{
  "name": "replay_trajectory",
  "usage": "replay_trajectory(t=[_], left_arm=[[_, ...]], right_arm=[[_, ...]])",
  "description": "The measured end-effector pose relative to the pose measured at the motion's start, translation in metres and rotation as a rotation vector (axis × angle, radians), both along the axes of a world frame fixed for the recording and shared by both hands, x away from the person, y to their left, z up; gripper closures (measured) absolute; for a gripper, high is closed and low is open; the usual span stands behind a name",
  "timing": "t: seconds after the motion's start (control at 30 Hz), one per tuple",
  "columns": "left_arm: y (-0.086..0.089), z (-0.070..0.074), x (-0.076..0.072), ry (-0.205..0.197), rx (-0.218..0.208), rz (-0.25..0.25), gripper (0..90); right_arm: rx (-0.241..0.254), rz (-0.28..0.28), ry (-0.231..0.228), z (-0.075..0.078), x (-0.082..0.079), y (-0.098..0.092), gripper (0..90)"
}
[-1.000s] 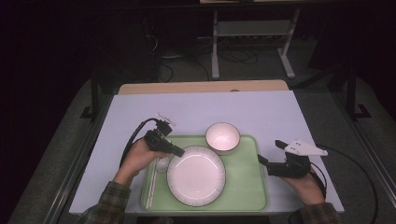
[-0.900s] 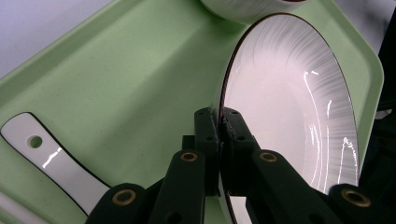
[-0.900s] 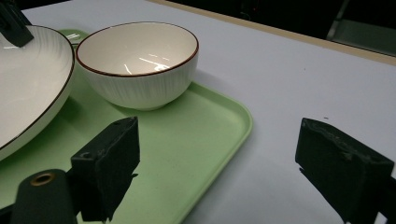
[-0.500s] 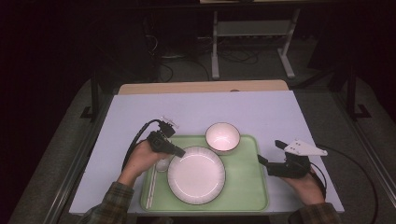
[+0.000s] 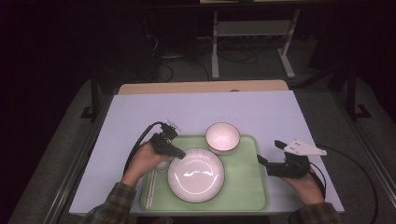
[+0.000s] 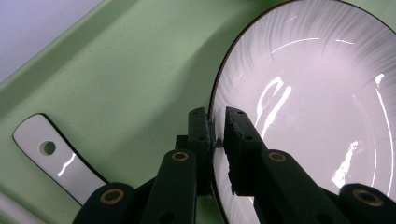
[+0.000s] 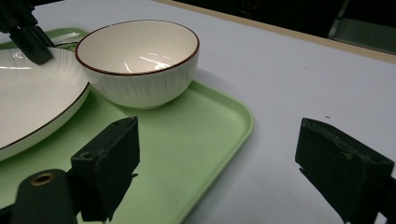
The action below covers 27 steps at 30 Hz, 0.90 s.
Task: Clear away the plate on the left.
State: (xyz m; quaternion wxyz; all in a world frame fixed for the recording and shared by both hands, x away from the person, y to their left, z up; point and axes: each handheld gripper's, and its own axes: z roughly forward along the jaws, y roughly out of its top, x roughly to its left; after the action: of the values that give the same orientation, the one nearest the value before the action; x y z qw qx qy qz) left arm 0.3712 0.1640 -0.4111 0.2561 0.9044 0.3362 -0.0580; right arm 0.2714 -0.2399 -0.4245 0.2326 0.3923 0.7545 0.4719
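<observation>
A white ribbed plate (image 5: 196, 175) (image 6: 317, 116) with a dark rim lies on the green tray (image 5: 247, 186) (image 6: 116, 70). My left gripper (image 5: 180, 154) (image 6: 215, 119) straddles the plate's left rim. Its jaws have just been opening, and a narrow gap shows between the pads and the rim. A white bowl (image 5: 222, 137) (image 7: 135, 60) stands at the tray's far edge. My right gripper (image 5: 270, 153) (image 7: 217, 158) hovers wide open over the tray's right edge with nothing between its pads. The left gripper (image 7: 28, 32) also appears far off in the right gripper view.
A white spoon handle (image 6: 51, 154) with a hole lies on the tray left of the plate, and pale chopsticks (image 5: 150, 189) lie along the tray's left side. The tray sits on a light table (image 5: 233, 109), with dark floor and a metal stand beyond.
</observation>
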Motion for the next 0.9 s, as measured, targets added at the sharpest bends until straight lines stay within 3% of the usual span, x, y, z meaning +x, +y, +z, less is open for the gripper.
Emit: replay_trajectory(t=[0.4, 0.5, 0.73, 0.9], left_arm=[[0.003, -0.001, -0.001, 0.005, -0.009, -0.008, 81.1], [0.003, -0.001, -0.002, -0.019, -0.008, -0.014, 79.1], [0.011, 0.006, -0.003, -0.071, -0.069, -0.002, 53.3], [0.022, 0.015, -0.009, -0.15, -0.115, -0.005, 41.4]], right_arm=[[0.001, -0.001, 0.0, 0.0, 0.0, 0.0, 13.1], [0.0, 0.0, 0.0, 0.0, 0.0, 0.0, 13.1], [0.002, 0.0, 0.0, 0.0, 0.0, 0.0, 13.1], [-0.003, 0.0, -0.004, 0.0, -0.001, 0.0, 13.1]])
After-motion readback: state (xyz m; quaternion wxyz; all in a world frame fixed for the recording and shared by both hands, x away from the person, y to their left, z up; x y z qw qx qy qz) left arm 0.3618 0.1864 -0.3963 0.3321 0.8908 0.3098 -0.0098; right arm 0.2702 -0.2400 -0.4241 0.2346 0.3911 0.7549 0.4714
